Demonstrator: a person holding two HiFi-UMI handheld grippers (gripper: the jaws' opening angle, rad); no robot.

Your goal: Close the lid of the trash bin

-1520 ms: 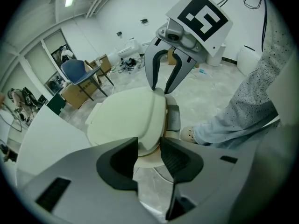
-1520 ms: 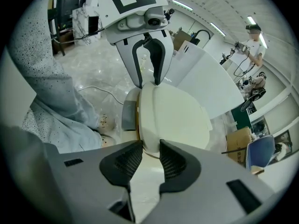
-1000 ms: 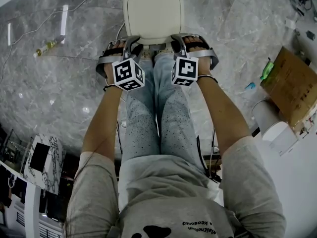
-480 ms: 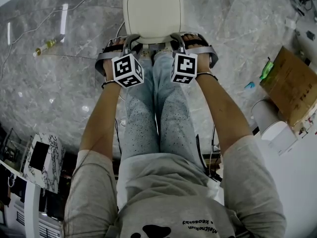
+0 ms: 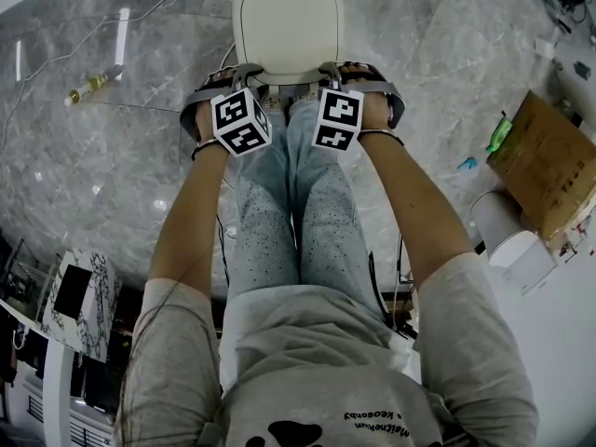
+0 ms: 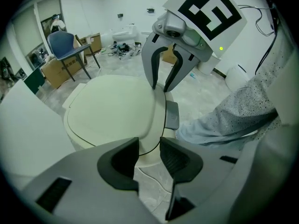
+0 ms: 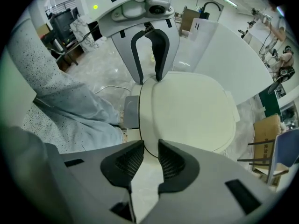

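The cream trash bin stands on the marble floor in front of the person's feet, and its lid lies flat on it. Both grippers point down at the lid's near edge. My left gripper hangs over the near left corner with its jaws apart; only the lid's rim shows through the gap, beyond the jaws. My right gripper is over the near right corner, jaws closing, and the pads do not press on the rim seen between them. Each gripper sees the other: right gripper, left gripper.
A grey pedal sticks out at the bin's foot, next to the person's jeans. A cardboard box and a white cylinder lie to the right, a small bottle to the left. A blue chair stands farther off.
Both grippers have tipped a little toward the bin, so their marker cubes sit higher in the head view. The lid looks the same.
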